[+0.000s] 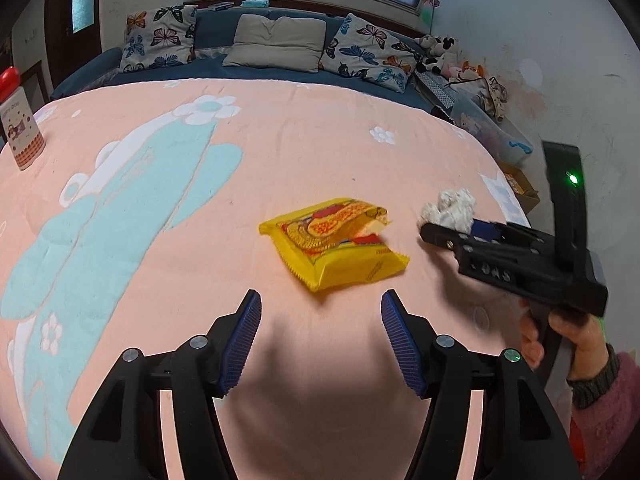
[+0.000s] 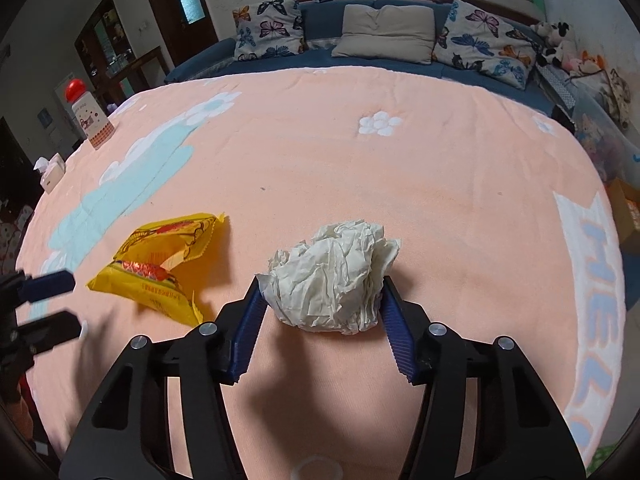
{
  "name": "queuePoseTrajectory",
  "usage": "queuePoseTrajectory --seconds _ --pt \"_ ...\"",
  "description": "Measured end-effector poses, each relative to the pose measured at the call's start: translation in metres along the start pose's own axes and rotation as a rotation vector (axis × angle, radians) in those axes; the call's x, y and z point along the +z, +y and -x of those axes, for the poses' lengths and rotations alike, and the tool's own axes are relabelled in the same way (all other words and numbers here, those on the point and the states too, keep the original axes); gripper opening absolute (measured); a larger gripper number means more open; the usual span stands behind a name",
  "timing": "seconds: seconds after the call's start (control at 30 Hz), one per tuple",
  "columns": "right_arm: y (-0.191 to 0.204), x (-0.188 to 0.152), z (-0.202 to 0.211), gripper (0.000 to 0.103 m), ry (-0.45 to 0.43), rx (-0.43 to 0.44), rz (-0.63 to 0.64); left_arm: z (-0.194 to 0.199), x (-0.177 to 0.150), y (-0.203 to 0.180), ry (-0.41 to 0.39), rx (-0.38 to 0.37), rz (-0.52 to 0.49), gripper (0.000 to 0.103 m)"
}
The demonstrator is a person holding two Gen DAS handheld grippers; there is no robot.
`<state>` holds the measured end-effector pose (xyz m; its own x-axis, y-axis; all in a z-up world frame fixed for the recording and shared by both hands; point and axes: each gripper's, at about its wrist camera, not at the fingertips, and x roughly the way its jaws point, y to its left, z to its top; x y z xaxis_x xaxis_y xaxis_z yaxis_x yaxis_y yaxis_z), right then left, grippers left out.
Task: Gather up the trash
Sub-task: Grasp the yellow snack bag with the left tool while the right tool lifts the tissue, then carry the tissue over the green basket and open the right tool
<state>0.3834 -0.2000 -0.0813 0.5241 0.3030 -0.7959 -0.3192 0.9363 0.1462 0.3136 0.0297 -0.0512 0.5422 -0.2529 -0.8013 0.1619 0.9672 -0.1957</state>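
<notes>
A torn yellow snack wrapper (image 1: 336, 244) (image 2: 160, 268) lies on the peach blanket (image 1: 320, 140). My left gripper (image 1: 320, 300) (image 2: 74, 303) hovers just short of it, jaws open, with nothing between the blue pads. A crumpled white tissue ball (image 2: 332, 276) (image 1: 452, 208) sits to the right of the wrapper. My right gripper (image 2: 320, 280) (image 1: 430, 232) has both pads pressed against the tissue's sides, down at the blanket. A hand in a pink sleeve (image 1: 576, 340) holds that gripper.
A bottle with a red cap (image 2: 90, 116) (image 1: 20, 128) and a tissue box (image 2: 52, 172) stand at the blanket's left edge. A blue sofa with butterfly cushions (image 1: 276, 40) lies beyond. Plastic boxes and soft toys (image 1: 492, 128) crowd the right side.
</notes>
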Motion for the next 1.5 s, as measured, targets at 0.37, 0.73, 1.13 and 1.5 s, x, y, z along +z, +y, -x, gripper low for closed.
queuePoseTrajectory --seconds 0.37,0.73,1.13,1.5 --pt "-0.009 -0.017 0.04 0.056 -0.028 -0.014 0.009 -0.025 0.019 -0.008 0.013 0.01 0.002 0.066" --pt "-0.028 -0.051 0.078 0.056 -0.034 -0.03 -0.006 -0.057 0.035 -0.016 0.05 0.047 -0.013 0.058" --pt "-0.04 -0.099 0.123 0.056 -0.078 -0.103 -0.044 -0.068 0.023 -0.02 0.074 0.028 -0.007 0.004" --pt "-0.08 -0.157 0.183 0.057 -0.153 -0.203 -0.176 -0.037 0.013 -0.048 0.037 -0.04 -0.046 0.003"
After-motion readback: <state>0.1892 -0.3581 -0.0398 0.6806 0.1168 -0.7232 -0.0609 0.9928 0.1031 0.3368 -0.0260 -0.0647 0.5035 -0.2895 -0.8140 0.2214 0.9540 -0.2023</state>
